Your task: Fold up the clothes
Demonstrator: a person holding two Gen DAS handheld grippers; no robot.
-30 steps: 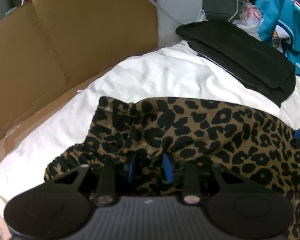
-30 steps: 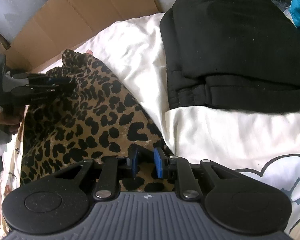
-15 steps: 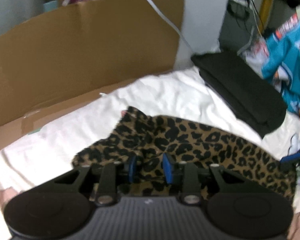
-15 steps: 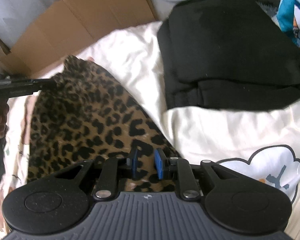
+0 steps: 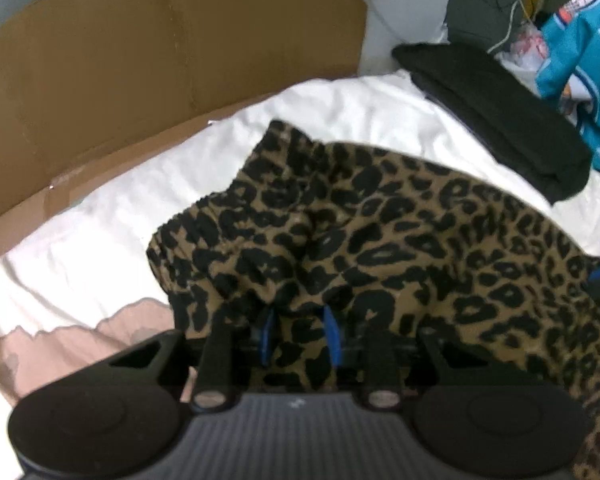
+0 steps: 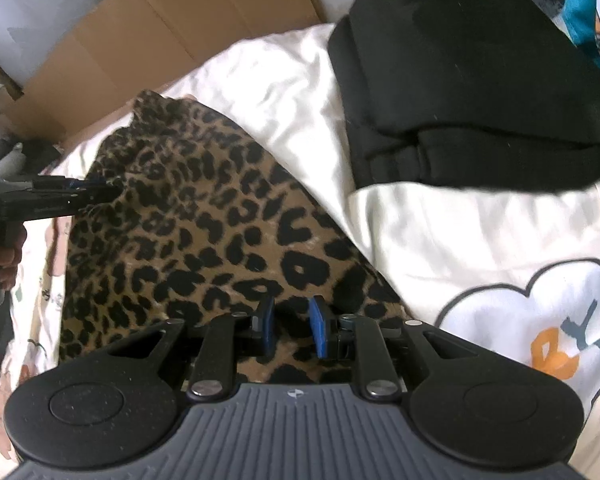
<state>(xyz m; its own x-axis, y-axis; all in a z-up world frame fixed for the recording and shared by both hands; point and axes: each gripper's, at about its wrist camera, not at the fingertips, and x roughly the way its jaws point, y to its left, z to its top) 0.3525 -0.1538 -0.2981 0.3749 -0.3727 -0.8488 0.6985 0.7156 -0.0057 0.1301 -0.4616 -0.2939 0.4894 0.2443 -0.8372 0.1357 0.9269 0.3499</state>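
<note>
Two hand-held grippers, left (image 5: 298,334) and right (image 6: 292,326), each clamp an edge of the leopard-print garment (image 6: 204,236) on the bed (image 6: 440,232); it looks light, limp, best gripped at corners.

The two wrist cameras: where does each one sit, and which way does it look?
Left wrist view: sits behind the left hand-held gripper, looking down at the leopard-print garment; no hand shows.
Right wrist view: sits behind the right hand-held gripper, looking down at the same garment's other end; a hand shows at the left edge.
Shared: the garment, black folded clothes, cardboard.
</note>
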